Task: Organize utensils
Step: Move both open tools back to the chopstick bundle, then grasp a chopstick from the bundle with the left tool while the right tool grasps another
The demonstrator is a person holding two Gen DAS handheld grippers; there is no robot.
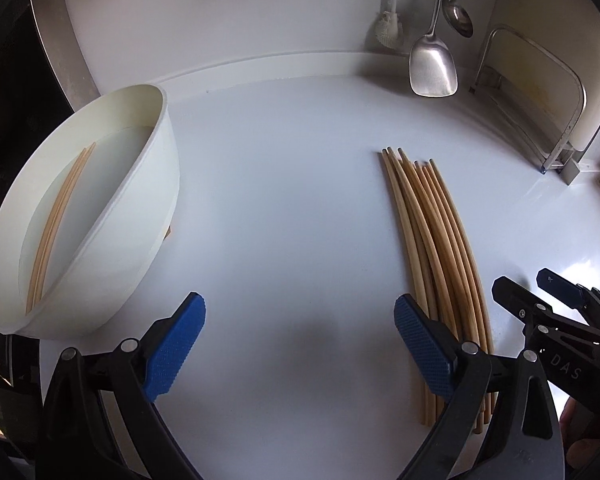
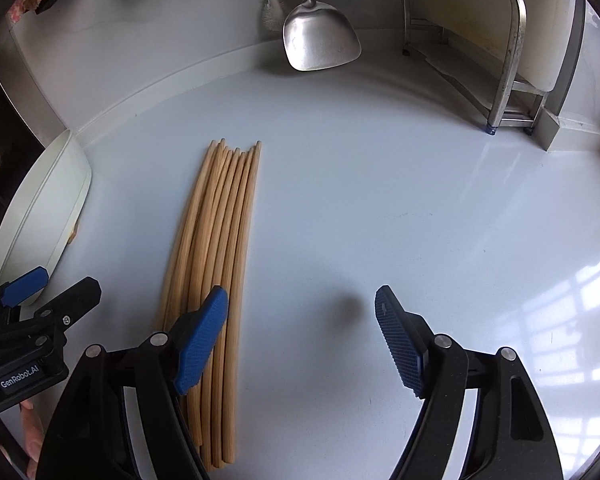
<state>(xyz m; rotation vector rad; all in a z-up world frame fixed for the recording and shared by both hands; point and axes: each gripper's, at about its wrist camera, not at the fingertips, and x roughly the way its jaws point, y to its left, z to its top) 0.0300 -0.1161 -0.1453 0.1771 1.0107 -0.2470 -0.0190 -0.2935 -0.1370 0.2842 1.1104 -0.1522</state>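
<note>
Jaws of the right gripper (image 2: 300, 340), black-armed with blue ribbed pads, stand wide and empty above the white counter (image 2: 380, 208), the left pad hanging over the near end of the bundle of pale wooden chopsticks (image 2: 216, 264); whether it touches them cannot be told. The left gripper (image 1: 300, 344) is equally wide and empty, just left of the same bundle. The step in hand looks like a reach for more chopsticks to go into the white oval plastic tub (image 1: 112, 216) at far left, which already holds a pair (image 1: 60, 220). The bundle lies flat, long axis running near to far, tapered tips far. Next, one gripper must centre across a few sticks, crosswise to their length.
</note>
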